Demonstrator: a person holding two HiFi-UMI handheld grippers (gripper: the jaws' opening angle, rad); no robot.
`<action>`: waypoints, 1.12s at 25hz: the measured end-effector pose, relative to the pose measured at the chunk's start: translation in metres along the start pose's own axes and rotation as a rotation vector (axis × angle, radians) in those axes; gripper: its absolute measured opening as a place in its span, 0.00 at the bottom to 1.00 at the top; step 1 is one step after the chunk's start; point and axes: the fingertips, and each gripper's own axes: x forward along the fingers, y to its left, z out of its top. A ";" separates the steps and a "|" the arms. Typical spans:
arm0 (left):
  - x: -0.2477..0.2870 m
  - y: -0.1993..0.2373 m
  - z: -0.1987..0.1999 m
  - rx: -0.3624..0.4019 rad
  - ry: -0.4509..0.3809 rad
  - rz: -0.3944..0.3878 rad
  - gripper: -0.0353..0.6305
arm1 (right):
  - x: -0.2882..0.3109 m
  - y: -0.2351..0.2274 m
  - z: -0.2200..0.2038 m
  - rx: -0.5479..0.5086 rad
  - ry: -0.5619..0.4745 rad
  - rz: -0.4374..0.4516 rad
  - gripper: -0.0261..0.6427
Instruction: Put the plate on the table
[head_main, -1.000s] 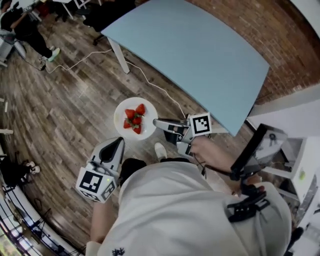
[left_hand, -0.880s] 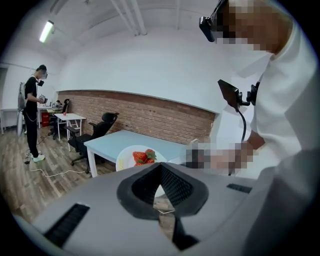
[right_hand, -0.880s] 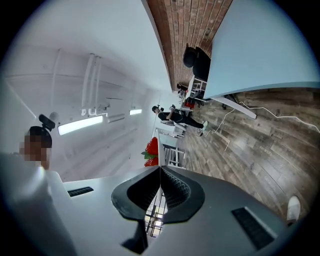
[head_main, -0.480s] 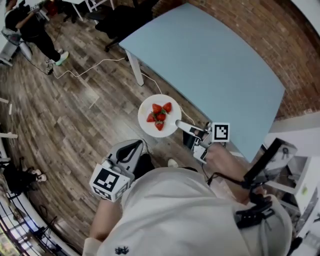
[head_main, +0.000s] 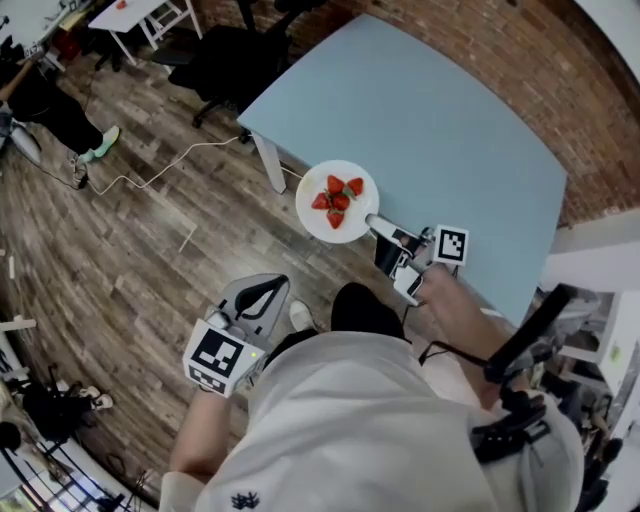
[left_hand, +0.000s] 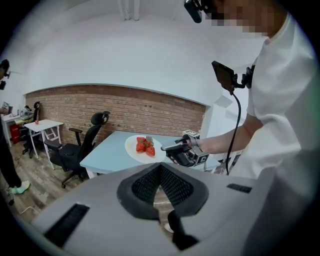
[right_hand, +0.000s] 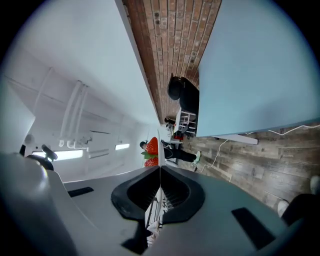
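Head view: right gripper (head_main: 373, 221) clamps the rim of the white plate (head_main: 323, 226) of strawberries (head_main: 339, 192) over the light-blue table (head_main: 450, 130) edge. The left gripper (head_main: 270, 289) is clenched empty above the wood-plank floor (head_main: 120, 260), with a brick wall (head_main: 500, 40) beyond.

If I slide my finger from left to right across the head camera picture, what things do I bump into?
Standing person → left gripper → plate of strawberries → right gripper, pinching the plate's rim.
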 end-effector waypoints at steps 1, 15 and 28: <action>0.003 0.007 0.003 -0.012 0.001 -0.005 0.05 | 0.006 -0.006 0.012 0.006 -0.014 -0.010 0.06; 0.121 0.134 0.078 -0.029 0.057 0.063 0.05 | 0.107 -0.127 0.244 0.090 -0.101 -0.104 0.06; 0.194 0.191 0.121 -0.054 0.143 0.143 0.05 | 0.173 -0.236 0.385 0.159 -0.117 -0.222 0.06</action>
